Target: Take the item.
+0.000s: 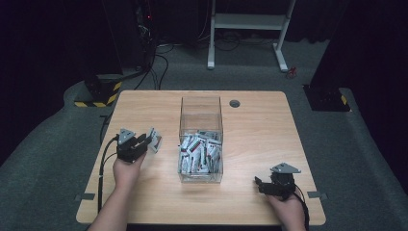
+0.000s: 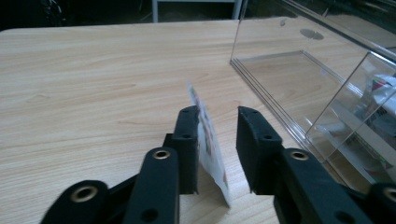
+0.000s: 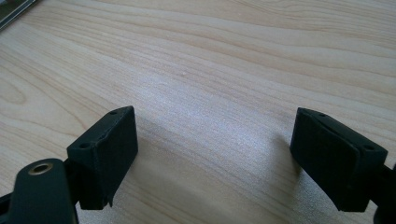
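A small white sachet (image 2: 210,144) with red and green print stands on edge between the jaws of my left gripper (image 2: 217,119). It leans on the left jaw, and a clear gap separates it from the right jaw, so the gripper is open. In the high view the left gripper (image 1: 148,141) lies on the table left of the clear box (image 1: 201,103), the sachet (image 1: 155,141) at its tips. My right gripper (image 3: 215,140) is open wide over bare wood with nothing between its jaws. It rests near the front right of the table (image 1: 260,184).
The clear plastic box stands mid-table, its near half filled with several similar sachets (image 1: 199,153). In the left gripper view its wall (image 2: 299,79) rises just right of the jaws. A grommet hole (image 1: 234,103) sits at the back of the wooden table (image 1: 260,130).
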`<state>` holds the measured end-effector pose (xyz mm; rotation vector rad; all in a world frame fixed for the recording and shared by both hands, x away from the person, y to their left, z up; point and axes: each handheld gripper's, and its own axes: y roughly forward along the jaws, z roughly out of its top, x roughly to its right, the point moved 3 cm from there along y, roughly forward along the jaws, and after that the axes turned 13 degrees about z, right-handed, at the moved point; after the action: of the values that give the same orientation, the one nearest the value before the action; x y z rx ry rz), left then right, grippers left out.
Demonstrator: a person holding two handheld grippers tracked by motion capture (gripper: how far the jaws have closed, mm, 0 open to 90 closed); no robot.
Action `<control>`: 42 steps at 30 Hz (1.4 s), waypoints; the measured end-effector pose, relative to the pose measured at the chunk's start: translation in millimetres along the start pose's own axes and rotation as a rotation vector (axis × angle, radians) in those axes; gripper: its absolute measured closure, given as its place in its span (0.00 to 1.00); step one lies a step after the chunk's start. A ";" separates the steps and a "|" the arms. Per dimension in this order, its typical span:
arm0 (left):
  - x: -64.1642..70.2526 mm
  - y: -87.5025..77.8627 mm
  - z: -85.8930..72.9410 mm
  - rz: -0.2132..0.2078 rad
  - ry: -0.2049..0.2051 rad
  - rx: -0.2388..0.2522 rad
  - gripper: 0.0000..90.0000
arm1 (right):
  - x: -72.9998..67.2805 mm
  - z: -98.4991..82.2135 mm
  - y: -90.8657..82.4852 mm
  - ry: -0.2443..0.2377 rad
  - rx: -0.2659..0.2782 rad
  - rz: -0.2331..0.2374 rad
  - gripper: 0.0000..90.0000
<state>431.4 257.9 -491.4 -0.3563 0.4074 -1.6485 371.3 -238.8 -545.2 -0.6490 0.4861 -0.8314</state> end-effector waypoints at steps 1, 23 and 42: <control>-0.6 -0.5 0.5 0.001 0.004 0.002 0.76 | 0.0 0.0 0.0 0.000 0.000 0.000 0.16; 10.2 -9.1 0.7 -0.051 0.064 -0.032 0.16 | 0.0 0.0 0.0 0.000 0.000 0.000 0.16; -0.1 -26.7 -38.9 -0.087 0.057 -0.090 0.17 | -0.1 0.0 0.0 -0.001 0.000 0.000 0.16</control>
<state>390.1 262.9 -513.6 -0.4000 0.5165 -1.7314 371.2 -238.7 -545.2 -0.6494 0.4854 -0.8315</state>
